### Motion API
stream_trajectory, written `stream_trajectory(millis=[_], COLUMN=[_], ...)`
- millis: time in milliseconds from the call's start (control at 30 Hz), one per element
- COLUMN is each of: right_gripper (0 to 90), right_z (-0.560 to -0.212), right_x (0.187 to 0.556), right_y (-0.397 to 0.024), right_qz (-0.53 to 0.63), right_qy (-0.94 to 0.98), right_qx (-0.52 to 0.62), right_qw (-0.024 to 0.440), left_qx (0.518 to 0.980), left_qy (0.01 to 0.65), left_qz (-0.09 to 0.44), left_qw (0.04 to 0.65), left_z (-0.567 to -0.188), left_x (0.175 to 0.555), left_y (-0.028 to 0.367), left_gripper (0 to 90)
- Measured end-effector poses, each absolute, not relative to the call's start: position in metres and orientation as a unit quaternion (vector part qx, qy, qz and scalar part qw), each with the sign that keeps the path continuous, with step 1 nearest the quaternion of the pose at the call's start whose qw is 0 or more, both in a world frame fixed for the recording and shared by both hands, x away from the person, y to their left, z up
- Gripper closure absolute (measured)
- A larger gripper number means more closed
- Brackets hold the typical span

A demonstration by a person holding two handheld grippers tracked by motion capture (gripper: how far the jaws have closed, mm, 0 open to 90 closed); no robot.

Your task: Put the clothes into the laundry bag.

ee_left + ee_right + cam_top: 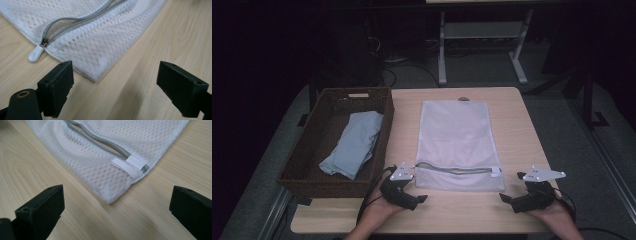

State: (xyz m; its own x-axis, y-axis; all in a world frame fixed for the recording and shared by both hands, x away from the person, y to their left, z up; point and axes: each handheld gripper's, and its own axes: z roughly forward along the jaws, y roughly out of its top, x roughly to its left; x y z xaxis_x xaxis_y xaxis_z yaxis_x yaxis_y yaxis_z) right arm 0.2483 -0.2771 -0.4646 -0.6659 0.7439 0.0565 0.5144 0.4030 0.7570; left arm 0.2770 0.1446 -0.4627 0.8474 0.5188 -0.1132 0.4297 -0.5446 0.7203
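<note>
A white mesh laundry bag (pixel 457 142) lies flat in the middle of the wooden table (pixel 512 110), its grey zipper (pixel 454 171) partly undone along the near edge. My left gripper (pixel 421 199) rests open just short of the bag's near left corner (pixel 93 77), beside the white zipper pull (pixel 35 53). At the near right corner (pixel 110 199), my right gripper (pixel 504 198) stands open too, with the white fabric tab (pixel 128 166) ahead of it. Neither pair of jaws has anything between them. A folded pale blue cloth (pixel 354 142) lies in the basket.
A dark brown wicker basket (pixel 304 167) stands on the table's left side, close to my left hand. Beyond the table's far edge is a grey floor with white desk legs (pixel 442 50) and cables.
</note>
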Motion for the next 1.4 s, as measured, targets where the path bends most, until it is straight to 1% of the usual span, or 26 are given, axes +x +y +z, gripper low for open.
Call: stream_trajectory(millis=[233, 267, 400, 767, 1100, 1400], right_gripper=[0.0, 0.0, 0.0, 0.0, 0.0, 0.0], right_z=[-0.462, -0.459, -0.457, -0.457, -0.452, -0.448], right_x=[0.247, 0.249, 0.254, 0.259, 0.266, 0.283], right_y=[-0.274, -0.271, -0.266, -0.258, -0.255, -0.249], right_qz=[0.394, 0.393, 0.394, 0.392, 0.396, 0.390], right_qy=[0.825, 0.827, 0.827, 0.829, 0.829, 0.832], right_qx=[0.380, 0.373, 0.370, 0.370, 0.364, 0.365], right_qw=[0.142, 0.149, 0.154, 0.148, 0.154, 0.149], left_qx=[0.880, 0.880, 0.882, 0.879, 0.878, 0.879], left_qy=[0.269, 0.269, 0.267, 0.269, 0.273, 0.270], left_qz=[0.061, 0.059, 0.057, 0.054, 0.056, 0.058], left_qw=[0.388, 0.388, 0.385, 0.390, 0.389, 0.388], left_z=[-0.464, -0.464, -0.464, -0.463, -0.463, -0.462], left_x=[0.278, 0.278, 0.275, 0.275, 0.277, 0.275], left_y=[0.144, 0.145, 0.146, 0.146, 0.146, 0.146], left_gripper=[13.7, 13.7, 13.7, 13.7, 13.7, 13.7])
